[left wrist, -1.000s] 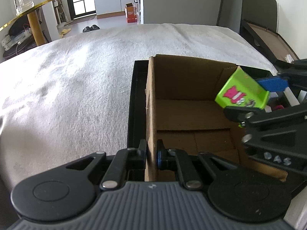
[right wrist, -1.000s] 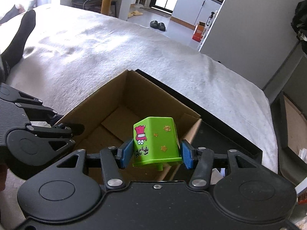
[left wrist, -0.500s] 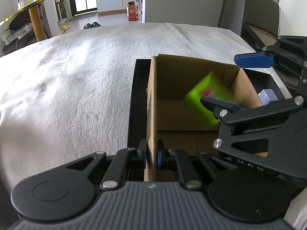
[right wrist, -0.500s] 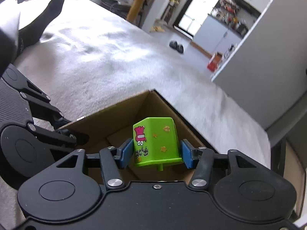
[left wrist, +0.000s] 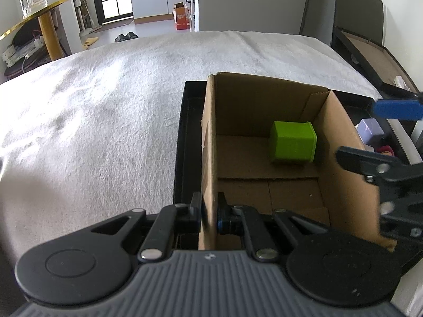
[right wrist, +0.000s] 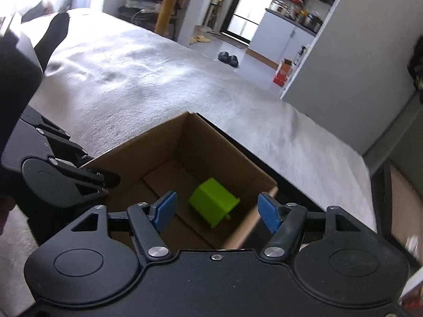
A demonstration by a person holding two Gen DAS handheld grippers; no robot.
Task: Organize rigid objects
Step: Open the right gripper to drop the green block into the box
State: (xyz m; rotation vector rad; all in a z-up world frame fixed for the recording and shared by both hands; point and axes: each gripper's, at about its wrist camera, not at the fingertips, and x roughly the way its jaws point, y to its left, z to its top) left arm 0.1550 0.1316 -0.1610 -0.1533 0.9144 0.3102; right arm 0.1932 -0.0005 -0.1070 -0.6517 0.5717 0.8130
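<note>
Green plastic cube (left wrist: 293,142) in cardboard box (left wrist: 208,142), left fingers (left wrist: 196,211) pinching its wall, right fingers (right wrist: 165,208) just spread, empty.

Green plastic block (left wrist: 293,142), tipped on its side, on cardboard box (left wrist: 341,142) floor

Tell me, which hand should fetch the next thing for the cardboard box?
Probably the right. Its gripper has just been opening and is empty, the green block lying in the cardboard box. The left gripper is shut on the box's wall, steadying it. A lilac item sits on the right gripper's side.
</note>
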